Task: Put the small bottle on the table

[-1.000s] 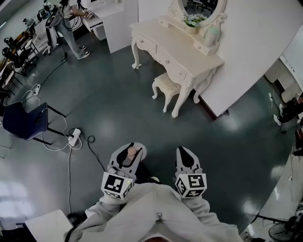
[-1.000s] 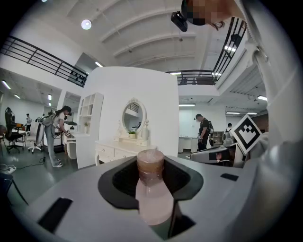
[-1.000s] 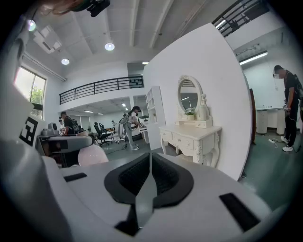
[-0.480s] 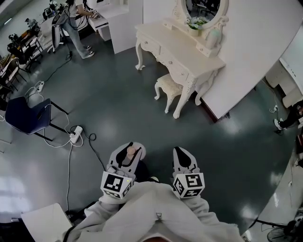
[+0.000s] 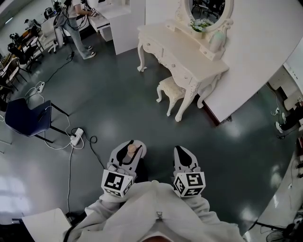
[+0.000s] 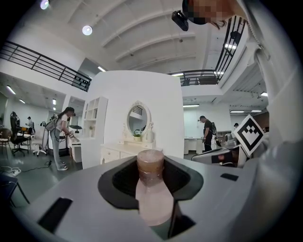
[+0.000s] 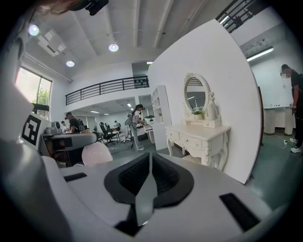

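A small pale-pink bottle (image 6: 152, 189) with a brownish cap sits upright between the jaws of my left gripper (image 6: 151, 182), which is shut on it. From the head view the bottle (image 5: 131, 150) peeks out of the left gripper (image 5: 129, 153) low in the frame, above the dark floor. My right gripper (image 5: 184, 158) hangs beside it, jaws pressed together with nothing in them; its own view shows the right gripper (image 7: 147, 182) closed. The cream dressing table (image 5: 180, 56) stands well ahead, up and to the right, with an oval mirror (image 5: 210, 7).
A small cream stool (image 5: 169, 89) sits in front of the dressing table. A blue chair (image 5: 23, 118), a power strip (image 5: 75, 137) and cables lie left on the floor. A person (image 5: 71, 21) stands far left by white cabinets. A white partition wall (image 5: 265, 52) rises behind the table.
The view has drifted slightly so the dressing table and stool sit a little further right and lower. Both grippers keep their places and the bottle stays held.
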Motion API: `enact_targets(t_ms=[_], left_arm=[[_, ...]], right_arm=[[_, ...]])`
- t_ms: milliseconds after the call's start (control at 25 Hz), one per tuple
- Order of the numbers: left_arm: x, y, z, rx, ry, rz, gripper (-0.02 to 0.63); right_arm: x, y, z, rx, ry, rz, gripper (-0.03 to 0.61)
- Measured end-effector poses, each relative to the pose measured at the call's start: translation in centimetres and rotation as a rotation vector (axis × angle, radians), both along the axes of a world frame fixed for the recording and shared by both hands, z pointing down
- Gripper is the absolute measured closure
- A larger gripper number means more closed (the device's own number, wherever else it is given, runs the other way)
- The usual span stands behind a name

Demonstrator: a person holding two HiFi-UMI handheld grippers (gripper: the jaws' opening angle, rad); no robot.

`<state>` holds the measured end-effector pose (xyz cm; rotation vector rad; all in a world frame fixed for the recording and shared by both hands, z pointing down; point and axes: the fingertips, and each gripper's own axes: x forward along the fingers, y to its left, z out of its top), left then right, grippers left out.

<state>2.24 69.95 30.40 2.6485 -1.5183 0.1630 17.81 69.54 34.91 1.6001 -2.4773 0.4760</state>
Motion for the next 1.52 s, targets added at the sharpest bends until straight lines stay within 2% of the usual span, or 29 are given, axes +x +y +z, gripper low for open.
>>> enact_targets(t_ms=[680,920,1160,1360,1520], left_arm=[[-5.3,-15.8,-2.1,0.046,0.031,0.018,0.465],[-7.4,-20.3,-1.6,0.044,0.036,0.037,0.465],[-10.0,-23.9,-1.0,0.038,0.031,0.048,0.465],[-12.6,-26.1,-0.9,0.052,0.03,0.022,0.465],[-14.0,-26.7,-0.3,0.029,0.03,-0.001,0.465]], right_arm=[[-2.3,-14.6,-2.5,0.056,0.01,0.1,0.535],[-4.8,-18.6,-2.1,0.053,0.027,0.106,0.535],[-7.2,-22.2,-1.6,0.046,0.035,0.117,0.535],[-9.8,-24.5,-1.2,0.041,0.043,0.105,0.535],[-11.1,-25.2,-0.7,0.02,0.052,0.082,0.535]])
